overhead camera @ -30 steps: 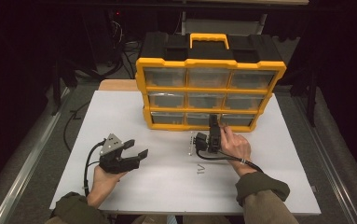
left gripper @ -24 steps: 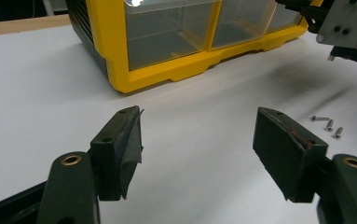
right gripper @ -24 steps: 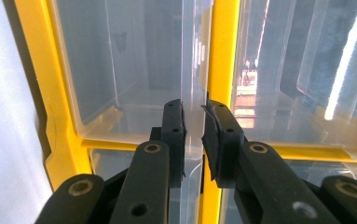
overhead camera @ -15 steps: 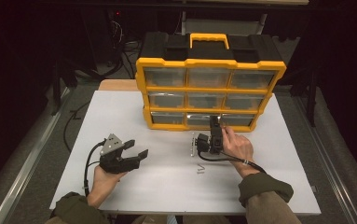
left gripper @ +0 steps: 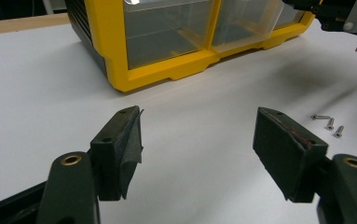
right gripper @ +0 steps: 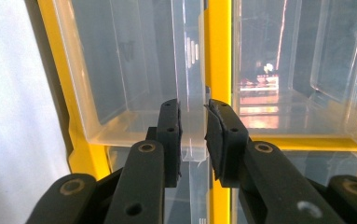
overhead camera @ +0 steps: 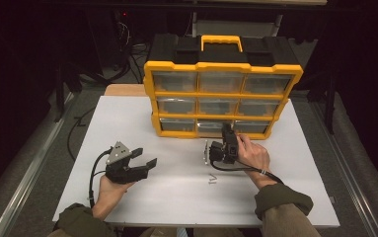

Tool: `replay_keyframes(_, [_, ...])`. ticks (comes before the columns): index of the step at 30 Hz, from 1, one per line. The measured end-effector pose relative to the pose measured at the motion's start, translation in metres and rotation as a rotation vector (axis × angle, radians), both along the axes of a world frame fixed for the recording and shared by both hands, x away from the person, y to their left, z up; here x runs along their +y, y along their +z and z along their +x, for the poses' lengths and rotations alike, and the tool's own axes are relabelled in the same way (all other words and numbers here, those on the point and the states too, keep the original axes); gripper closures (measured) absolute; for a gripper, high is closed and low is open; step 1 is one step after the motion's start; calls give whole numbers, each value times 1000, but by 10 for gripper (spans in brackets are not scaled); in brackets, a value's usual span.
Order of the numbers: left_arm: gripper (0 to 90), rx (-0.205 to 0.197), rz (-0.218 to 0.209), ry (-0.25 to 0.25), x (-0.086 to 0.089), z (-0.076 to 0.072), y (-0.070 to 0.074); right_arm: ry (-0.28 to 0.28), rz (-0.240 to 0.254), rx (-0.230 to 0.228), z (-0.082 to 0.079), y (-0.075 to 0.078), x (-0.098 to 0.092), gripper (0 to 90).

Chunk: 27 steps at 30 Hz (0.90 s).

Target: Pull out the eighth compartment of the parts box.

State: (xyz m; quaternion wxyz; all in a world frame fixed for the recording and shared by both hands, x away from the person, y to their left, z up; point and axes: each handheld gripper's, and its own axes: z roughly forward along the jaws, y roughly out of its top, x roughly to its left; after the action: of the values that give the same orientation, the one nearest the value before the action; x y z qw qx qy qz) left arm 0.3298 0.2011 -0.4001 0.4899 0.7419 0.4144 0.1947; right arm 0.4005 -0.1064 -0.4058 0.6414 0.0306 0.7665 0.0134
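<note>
**My right claw is at the tab of the bottom middle drawer**

I see the yellow box [overhead camera: 221, 96] standing near the back of the white bench [overhead camera: 127, 123]. My right claw [overhead camera: 227, 134] is turned on its side at the bottom row. The clear drawer [right gripper: 129, 79] sits in the middle of that row, and its thin pull tab [right gripper: 192, 84] is between my two pads. The jaws have just been opening a little. I cannot tell if the pads press the tab or only sit beside it.

I think the drawer is light, hard plastic. It looks smooth and slippery, and the tab is thin, so it could crack. I would hold the tab at its middle and pull straight.

My left claw [left gripper: 199, 144] rests wide open and empty, well apart from the box. Three small screws [left gripper: 329, 122] lie on the bench near it.
</note>
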Motion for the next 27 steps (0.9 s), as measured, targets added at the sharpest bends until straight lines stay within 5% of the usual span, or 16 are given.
replay_keyframes(9, [329,2,6,1,0,1,-1,7,81,99,5,14,-6,722])
replay_keyframes(15, [330,5,6,0,0,1,-1,11,226,231,12,26,-14,688])
replay_keyframes(17, [329,5,5,0,0,1,-1,23,224,241,14,29,-15,681])
replay_keyframes(21, [330,12,2,3,0,2,-1,10,316,338,20,38,-20,660])
replay_keyframes(27, [330,17,3,-4,-1,2,-2,1,387,450,30,48,-23,630])
